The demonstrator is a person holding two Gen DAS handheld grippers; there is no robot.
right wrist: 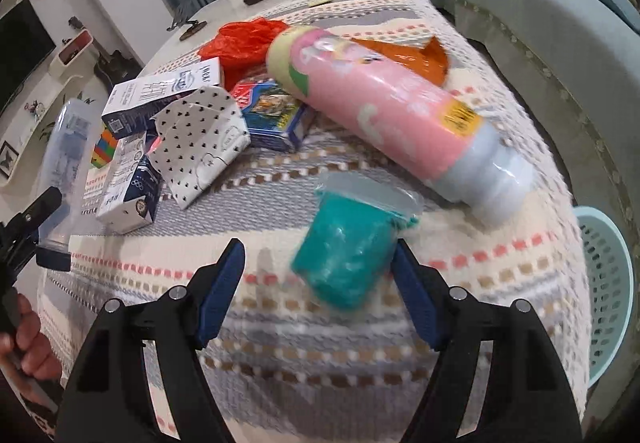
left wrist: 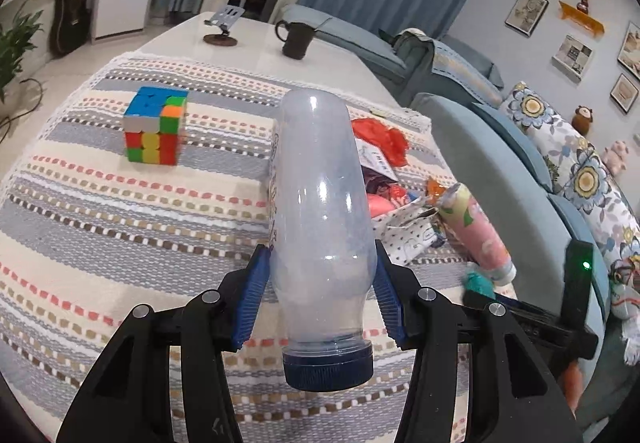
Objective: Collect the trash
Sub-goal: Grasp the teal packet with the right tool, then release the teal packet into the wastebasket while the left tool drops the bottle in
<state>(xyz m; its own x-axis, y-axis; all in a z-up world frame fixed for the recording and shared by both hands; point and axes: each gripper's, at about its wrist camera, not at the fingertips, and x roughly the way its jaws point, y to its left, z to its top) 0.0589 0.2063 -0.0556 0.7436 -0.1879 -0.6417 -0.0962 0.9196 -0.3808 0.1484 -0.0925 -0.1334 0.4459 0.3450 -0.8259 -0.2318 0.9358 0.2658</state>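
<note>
My left gripper [left wrist: 322, 285] is shut on an empty clear plastic bottle [left wrist: 320, 211] with a dark blue cap, held above the striped tablecloth; the bottle also shows in the right wrist view [right wrist: 64, 159]. My right gripper [right wrist: 320, 279] is open, with a teal plastic cup [right wrist: 348, 247] lying blurred between its fingers, against the right finger. Behind it lie a pink bottle [right wrist: 384, 103], a spotted paper wrapper [right wrist: 200, 143], milk cartons [right wrist: 160, 95], a blue packet [right wrist: 272, 111], a red plastic bag [right wrist: 244, 39] and an orange wrapper [right wrist: 416, 55].
A Rubik's cube [left wrist: 156, 125] sits on the cloth at the left. A dark mug [left wrist: 296, 39] and a phone stand [left wrist: 222, 25] stand on the far table. A pale blue basket [right wrist: 604, 283] stands beyond the table's right edge. Sofas [left wrist: 500, 163] lie to the right.
</note>
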